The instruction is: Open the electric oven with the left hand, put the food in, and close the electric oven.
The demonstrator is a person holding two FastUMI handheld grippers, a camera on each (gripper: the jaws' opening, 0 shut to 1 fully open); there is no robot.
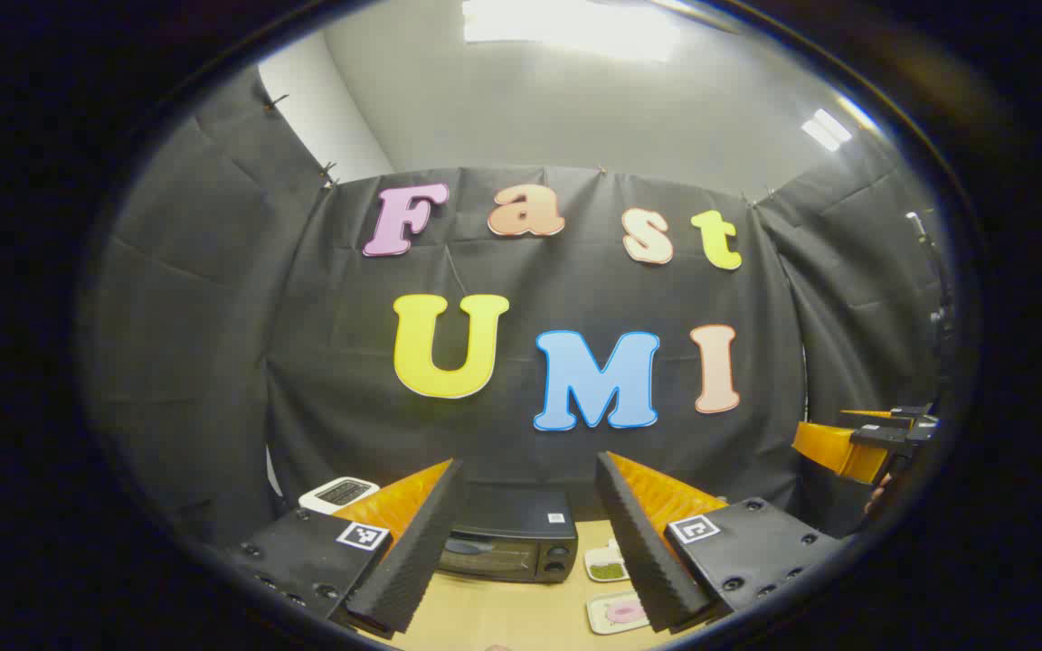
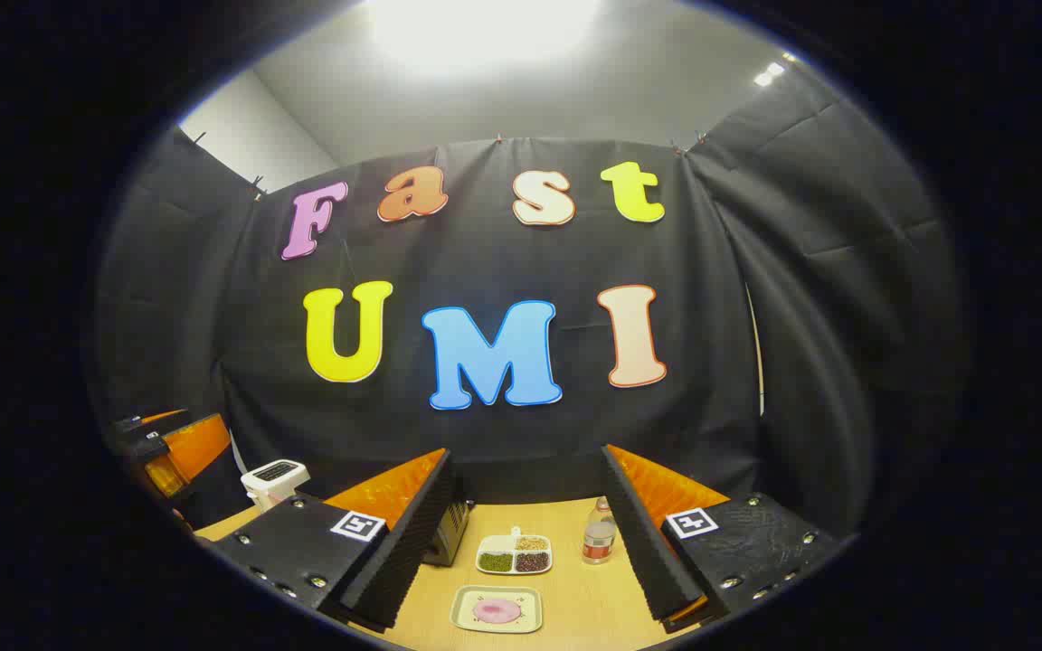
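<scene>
A small black electric oven stands on the wooden table against the back wall, its door shut. My left gripper hangs open above and in front of it, with nothing between its fingers. To the oven's right lies a pale plate carrying a pink round piece of food; the plate also lies beside my left gripper's finger. My right gripper is open and empty, high above the plate. A side of the oven peeks past its left finger.
A divided white dish with green and brown grains sits behind the plate. A small bottle stands to its right. A white toaster stands at the back left of the table. Black cloth walls enclose the booth.
</scene>
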